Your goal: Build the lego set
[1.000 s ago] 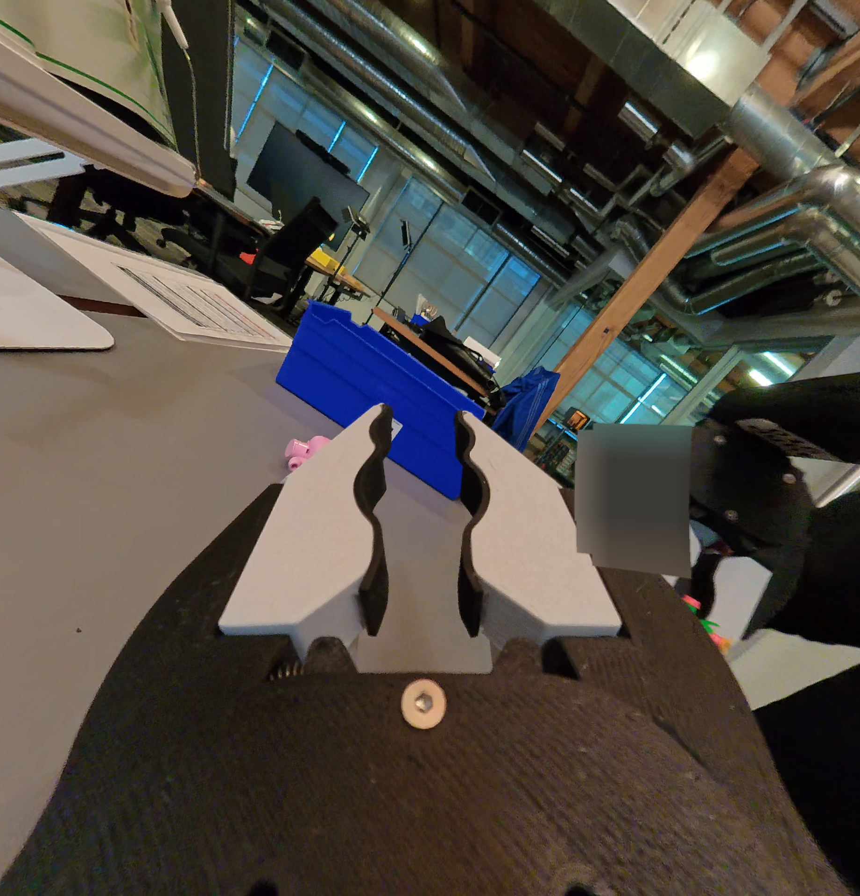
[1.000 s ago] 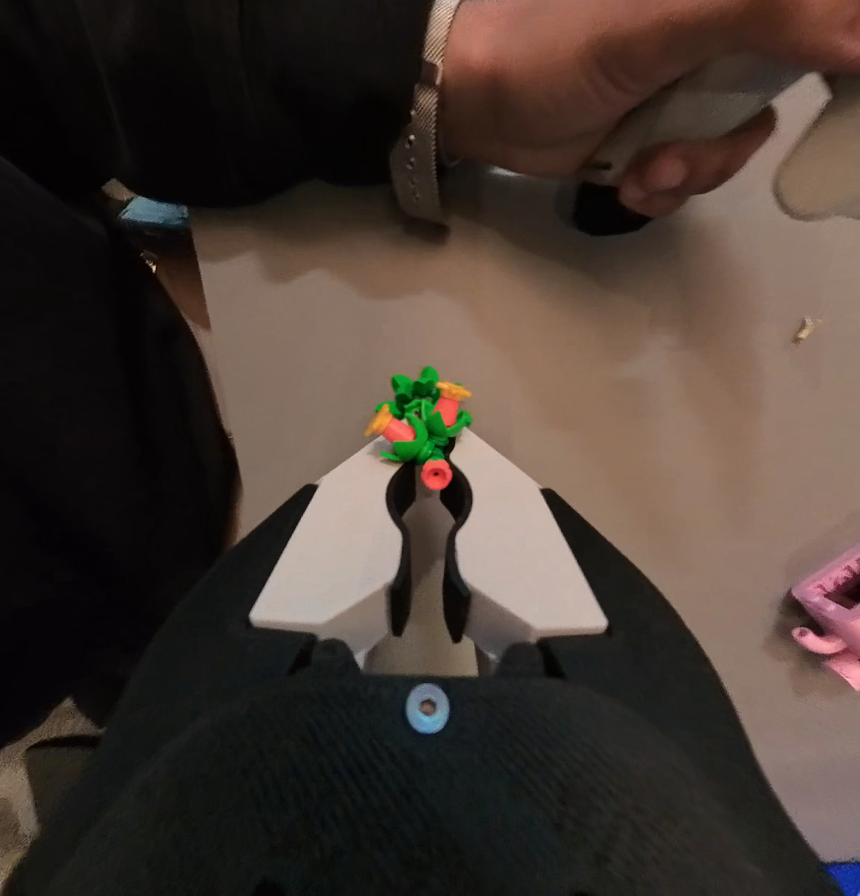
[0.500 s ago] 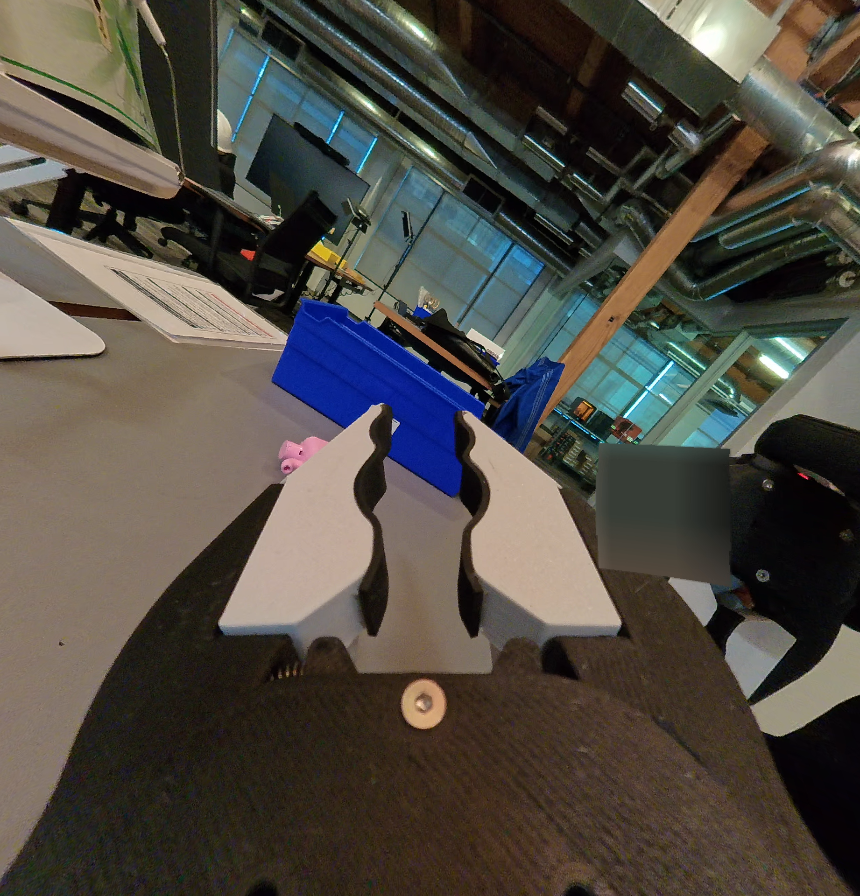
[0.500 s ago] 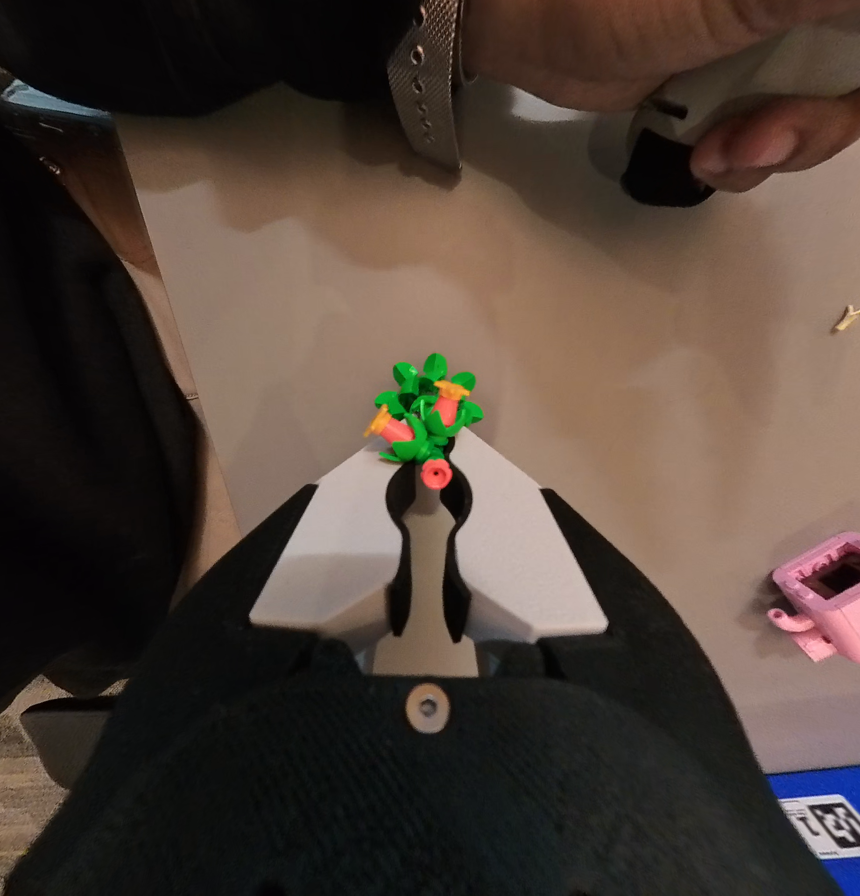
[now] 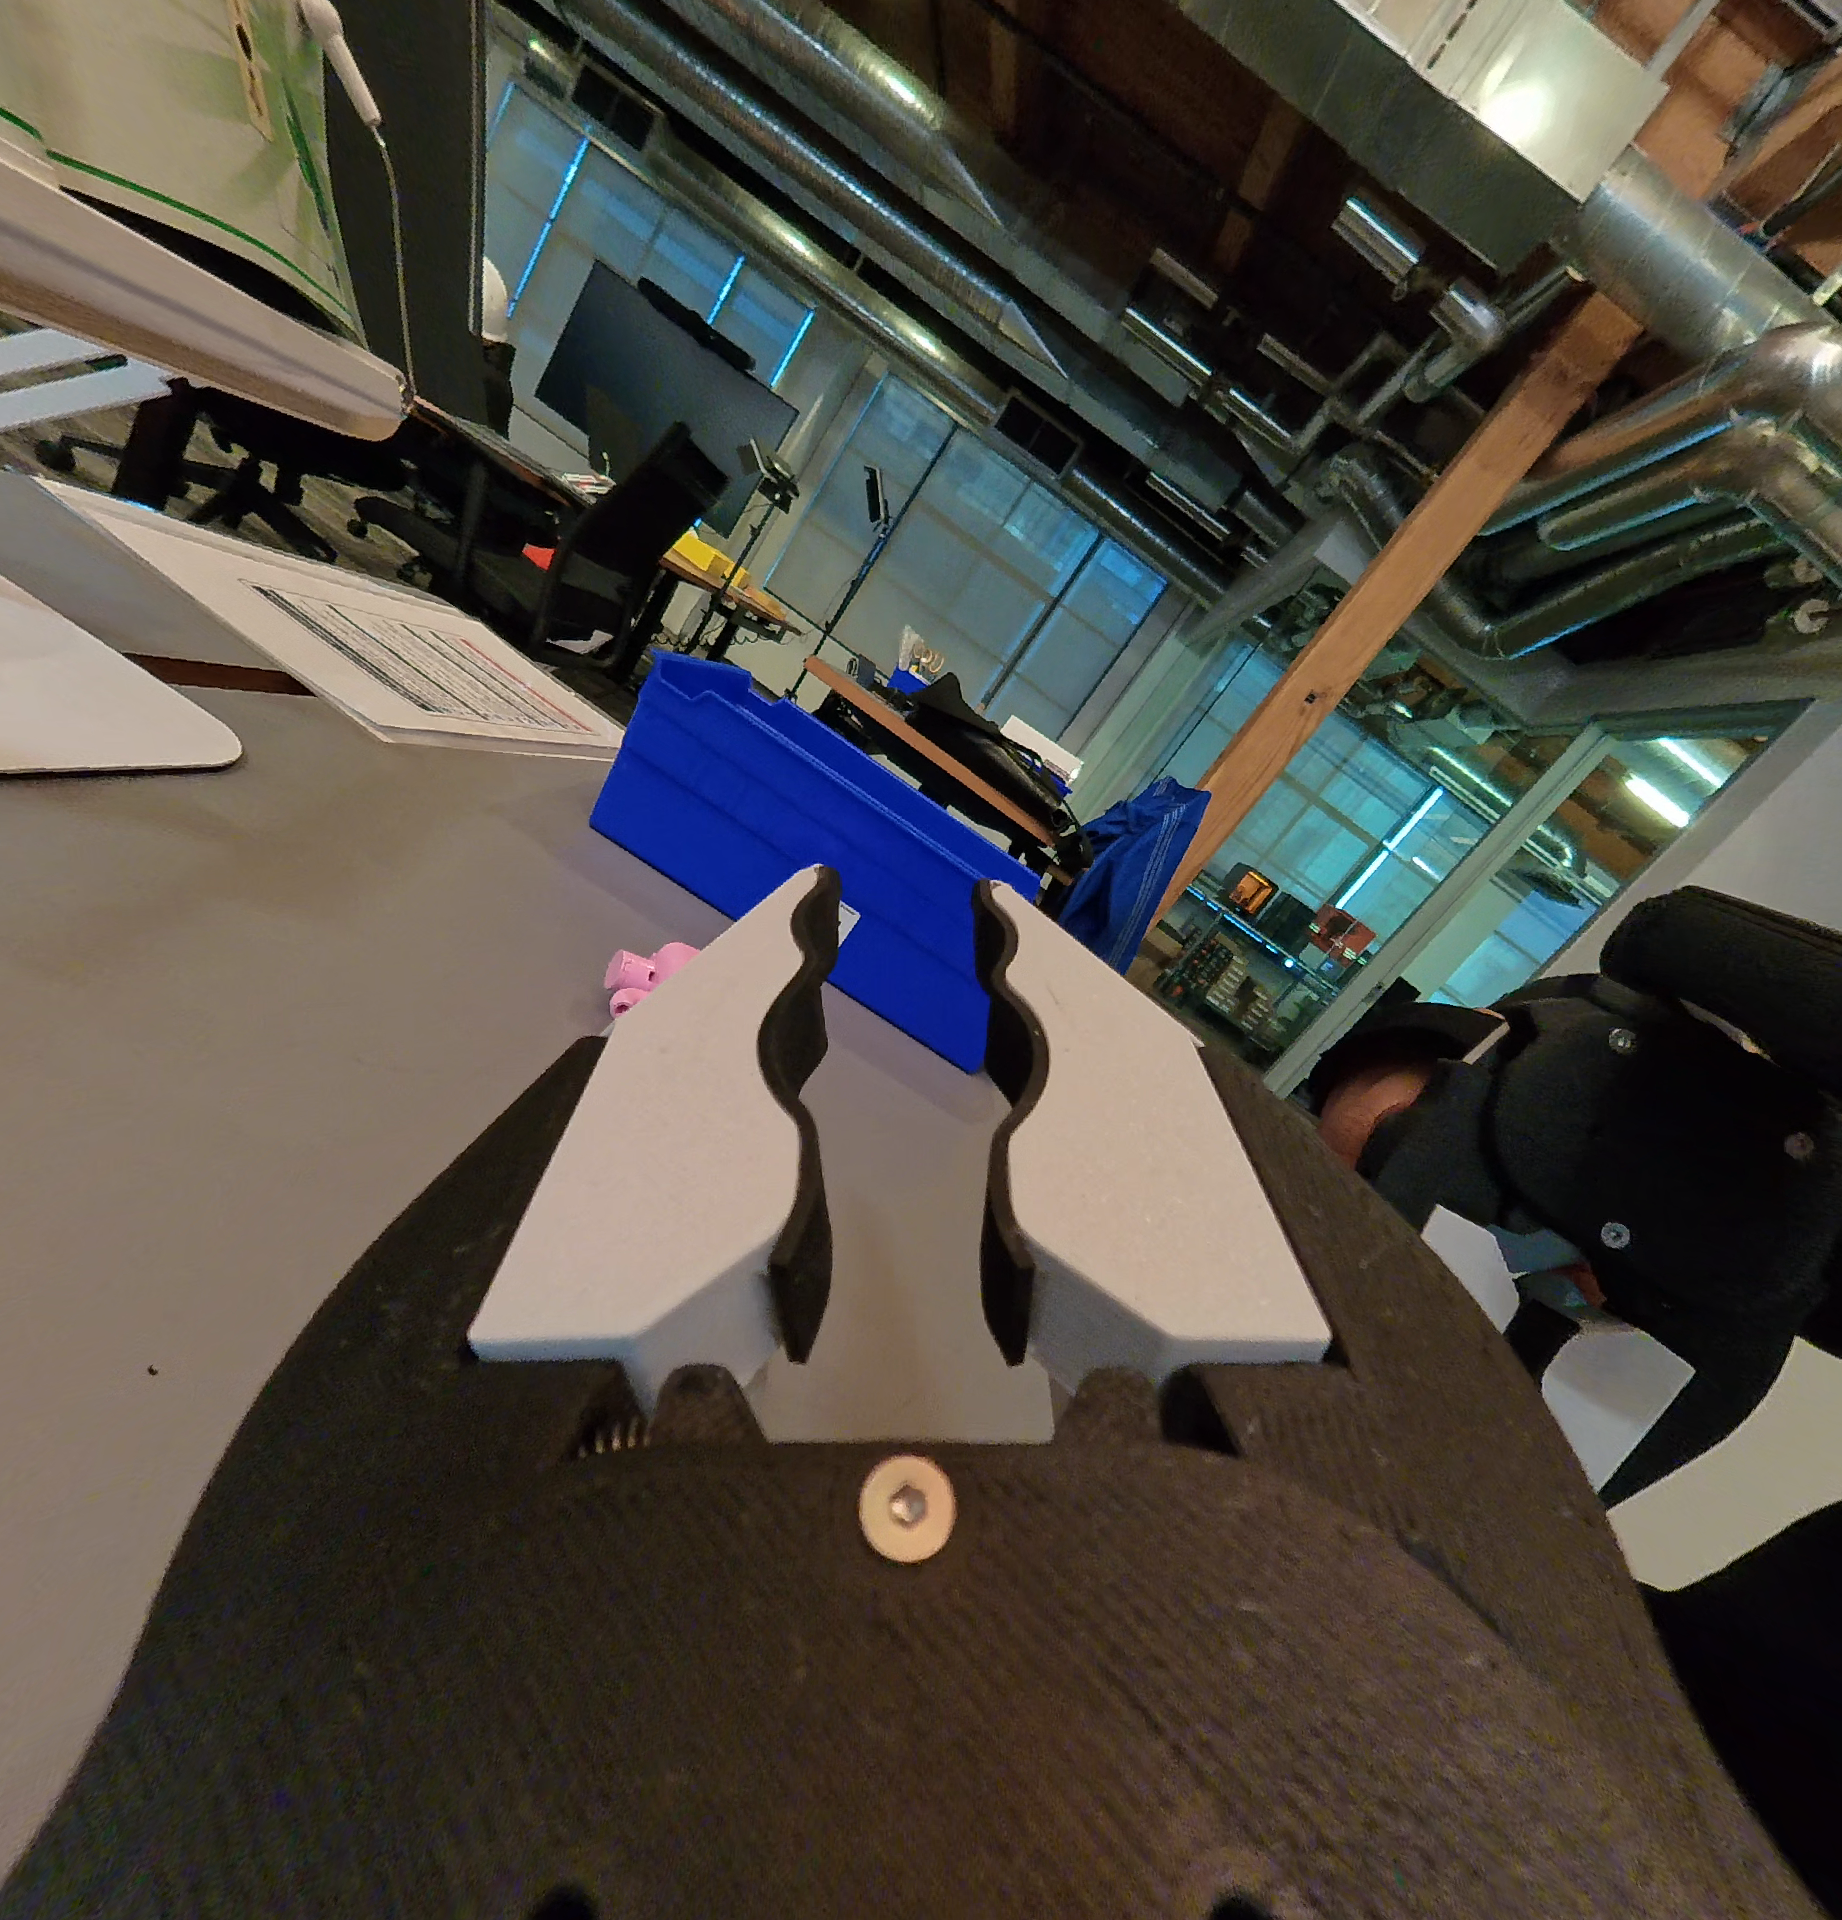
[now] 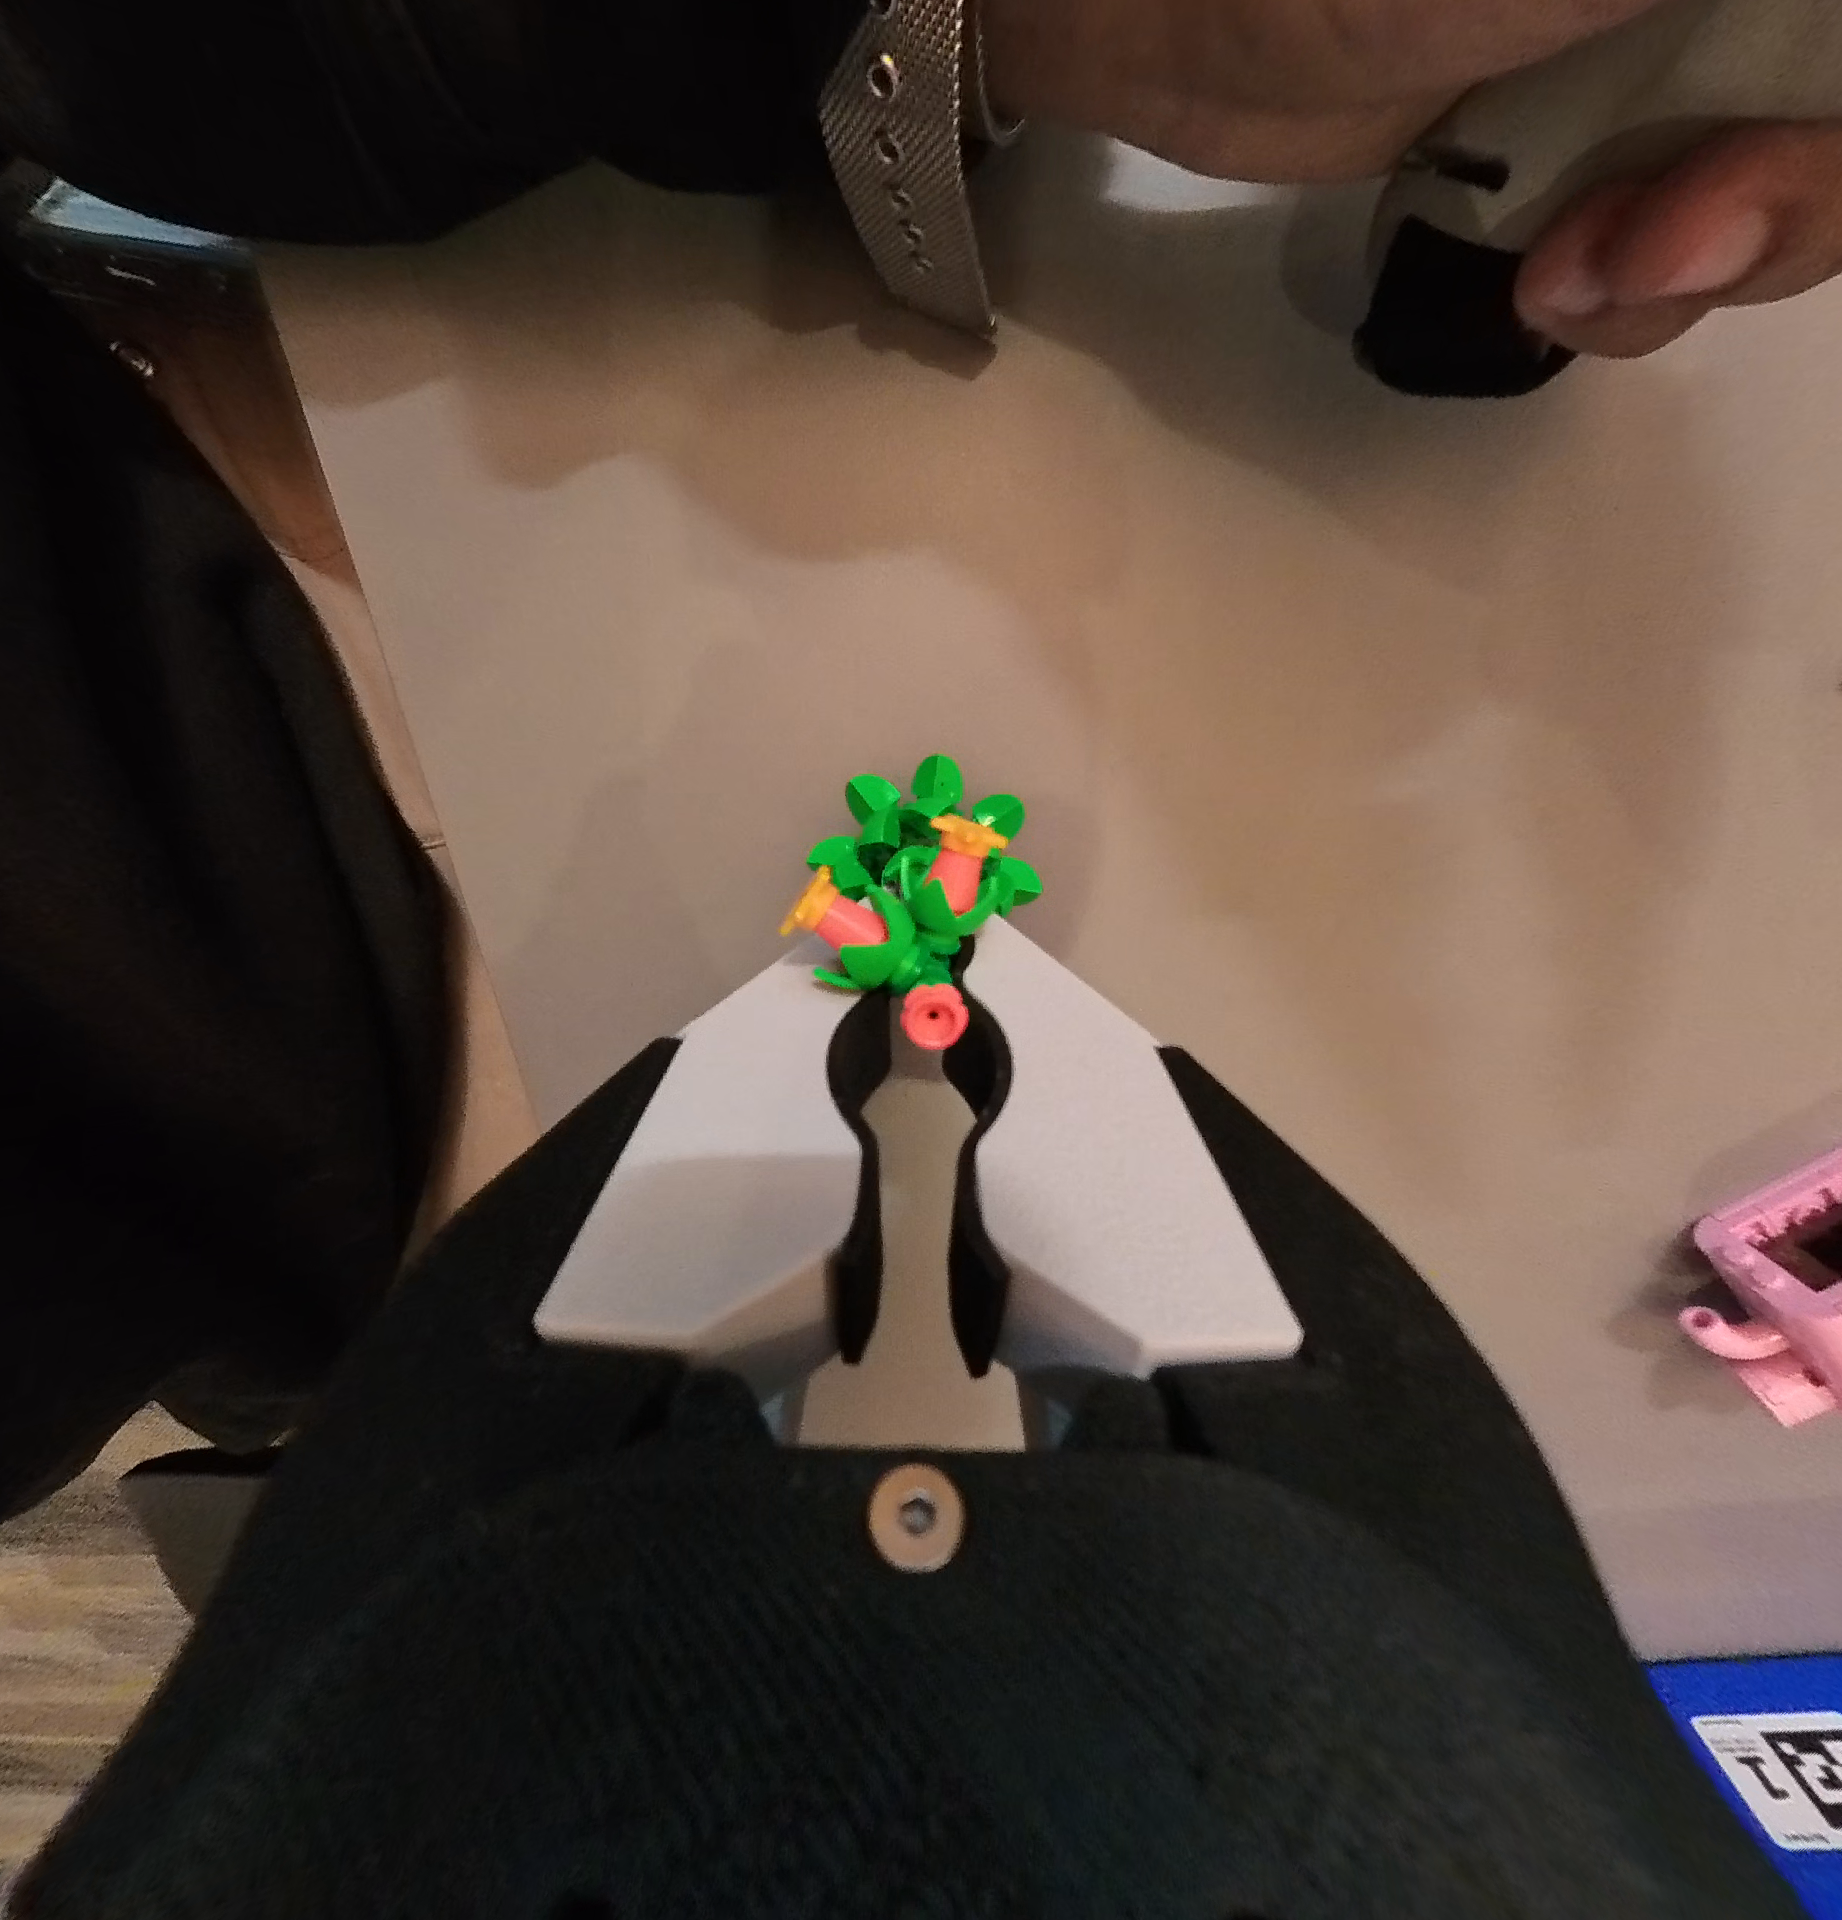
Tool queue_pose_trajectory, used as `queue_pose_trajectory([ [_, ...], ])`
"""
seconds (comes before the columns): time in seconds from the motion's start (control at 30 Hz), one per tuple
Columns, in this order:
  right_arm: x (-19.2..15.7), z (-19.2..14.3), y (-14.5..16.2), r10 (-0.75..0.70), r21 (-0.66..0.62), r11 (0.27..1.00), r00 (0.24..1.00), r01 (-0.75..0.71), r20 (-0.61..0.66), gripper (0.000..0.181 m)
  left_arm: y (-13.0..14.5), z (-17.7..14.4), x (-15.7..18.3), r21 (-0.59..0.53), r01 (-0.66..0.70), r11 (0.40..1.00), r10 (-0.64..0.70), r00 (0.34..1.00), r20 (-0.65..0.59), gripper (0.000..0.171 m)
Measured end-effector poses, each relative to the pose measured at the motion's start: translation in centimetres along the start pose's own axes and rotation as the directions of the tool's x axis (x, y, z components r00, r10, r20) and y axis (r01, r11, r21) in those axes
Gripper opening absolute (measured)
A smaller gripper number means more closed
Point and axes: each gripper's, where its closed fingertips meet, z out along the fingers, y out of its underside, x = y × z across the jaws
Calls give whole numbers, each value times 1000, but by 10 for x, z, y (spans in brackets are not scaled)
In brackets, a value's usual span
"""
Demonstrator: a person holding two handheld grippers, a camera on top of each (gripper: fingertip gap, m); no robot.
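A grey table (image 5: 221,1039) fills the left of the left wrist view, with a blue bin (image 5: 792,831) at centre, a pink piece (image 5: 642,971) just left of it, and white sheets (image 5: 418,665) at upper left. In the right wrist view the pink piece sits at right edge, the bin at lower right corner.
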Motion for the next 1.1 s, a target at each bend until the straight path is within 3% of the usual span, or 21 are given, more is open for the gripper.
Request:
queue_pose_trajectory([
  [1.1,0,2,3,-61,-27,998,998,60,-21,1,-4,-4,-5,24,27,999,-27,1000,4,23],
])
